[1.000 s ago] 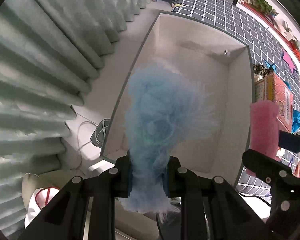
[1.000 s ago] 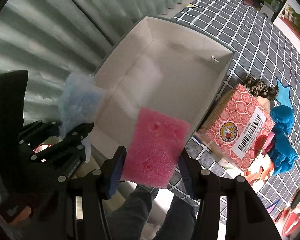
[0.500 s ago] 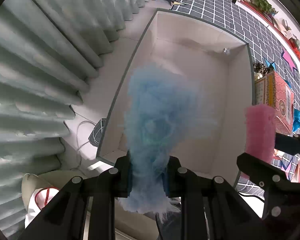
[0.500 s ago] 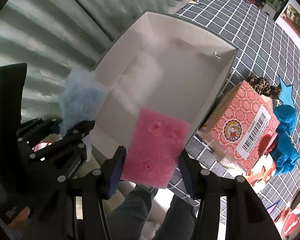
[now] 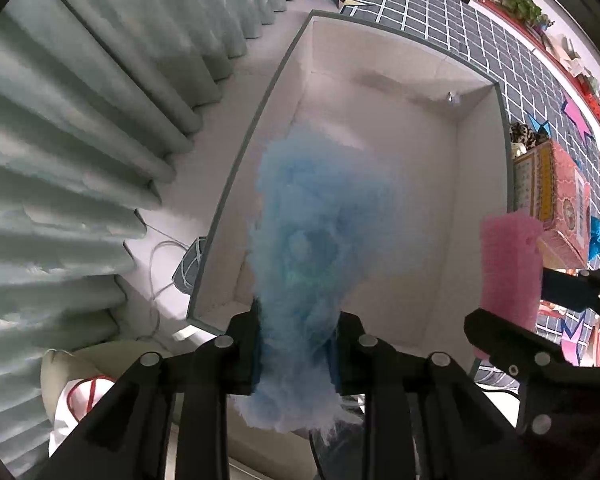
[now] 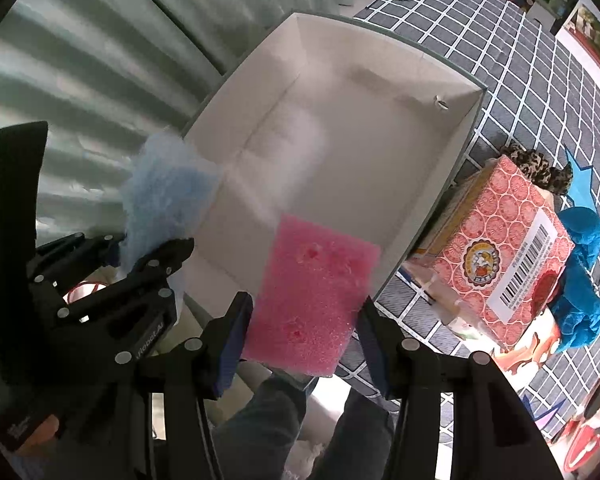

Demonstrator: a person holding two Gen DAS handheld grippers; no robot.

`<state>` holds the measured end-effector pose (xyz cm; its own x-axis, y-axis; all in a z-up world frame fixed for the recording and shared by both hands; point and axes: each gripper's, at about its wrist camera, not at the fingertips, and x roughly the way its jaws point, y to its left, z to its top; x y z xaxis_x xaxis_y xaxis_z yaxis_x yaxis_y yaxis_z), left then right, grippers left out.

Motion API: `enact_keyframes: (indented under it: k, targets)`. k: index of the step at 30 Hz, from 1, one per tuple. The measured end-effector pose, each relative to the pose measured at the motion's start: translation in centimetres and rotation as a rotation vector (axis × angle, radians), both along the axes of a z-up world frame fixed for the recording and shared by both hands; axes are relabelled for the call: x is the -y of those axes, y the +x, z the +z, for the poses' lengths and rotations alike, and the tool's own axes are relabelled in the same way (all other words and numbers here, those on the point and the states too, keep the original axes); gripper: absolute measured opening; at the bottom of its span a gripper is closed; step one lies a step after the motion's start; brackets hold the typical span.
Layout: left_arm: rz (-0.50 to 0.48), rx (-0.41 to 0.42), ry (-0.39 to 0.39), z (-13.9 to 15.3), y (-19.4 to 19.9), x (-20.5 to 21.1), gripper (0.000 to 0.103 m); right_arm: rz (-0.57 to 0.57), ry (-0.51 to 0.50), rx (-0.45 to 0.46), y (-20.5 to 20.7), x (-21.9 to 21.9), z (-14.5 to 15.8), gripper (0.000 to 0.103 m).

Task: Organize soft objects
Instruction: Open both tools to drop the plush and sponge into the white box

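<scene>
Little has moved, only our left gripper [image 5: 296, 344] is opening around the fluffy blue fibre tuft [image 5: 304, 240] above the white cardboard box [image 5: 480, 208]; our right gripper [image 6: 306, 338] clamps the light, squashy pink foam sponge [image 6: 312, 292] by its edges.

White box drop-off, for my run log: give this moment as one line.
left gripper: opening, blue fluff between jaws | right gripper: holds pink sponge | white box: empty
</scene>
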<state>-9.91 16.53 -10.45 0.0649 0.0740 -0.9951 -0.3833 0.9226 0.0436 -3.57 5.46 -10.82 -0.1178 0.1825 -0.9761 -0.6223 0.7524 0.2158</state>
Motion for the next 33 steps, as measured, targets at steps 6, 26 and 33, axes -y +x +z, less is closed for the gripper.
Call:
enact_keyframes:
  k: [6, 26, 33]
  targets:
    - [0.026, 0.027, -0.002, 0.3, -0.4, -0.5, 0.073, -0.023, 0.016, 0.003, 0.3, 0.8, 0.2, 0.062]
    - [0.083, 0.027, 0.012, 0.9, -1.2, -1.2, 0.103, -0.055, 0.037, 0.078, 0.6, 2.2, 1.8, 0.103]
    - [0.069, 0.034, 0.019, 1.4, -1.1, -0.7, 0.103, -0.066, 0.042, 0.082, 0.8, 2.3, 2.0, 0.103]
